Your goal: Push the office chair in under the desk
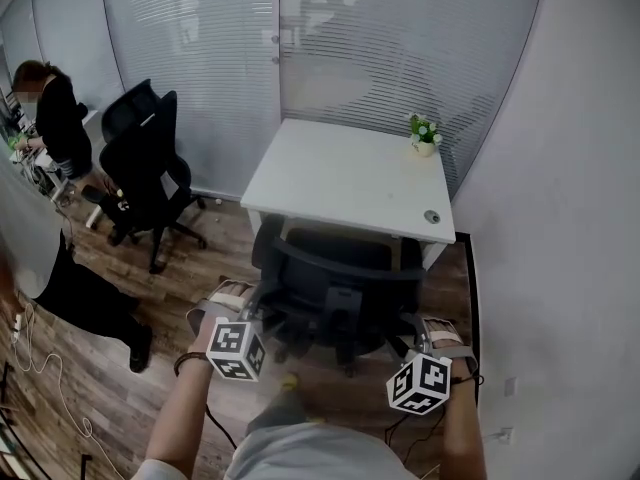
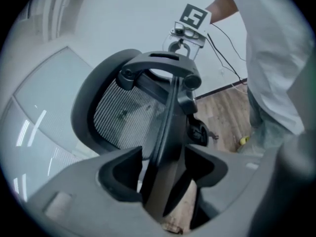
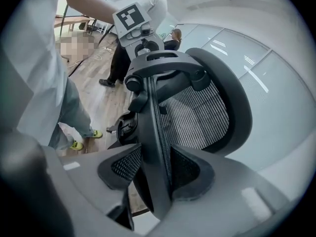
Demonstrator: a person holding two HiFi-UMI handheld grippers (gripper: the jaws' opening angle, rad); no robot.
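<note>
Fingers (image 2: 121,174) of the left gripper (image 2: 160,169) are standing apart around the office chair's (image 1: 340,268) back frame; the right gripper (image 3: 155,174) is clamping it. The chair is sitting partly under the desk's (image 1: 350,173) front edge; pushing evenly looks wisest.

Chair (image 1: 335,290) at desk (image 1: 340,173) front; plant (image 1: 424,134) far-R corner

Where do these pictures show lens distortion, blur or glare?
Head view: mild bending, the blinds curve near the edges, the desk is sharp. Left gripper view: strong fisheye with dark corners; the office chair nearest the lens is soft. Right gripper view: same fisheye; light streaks on the glass wall.
</note>
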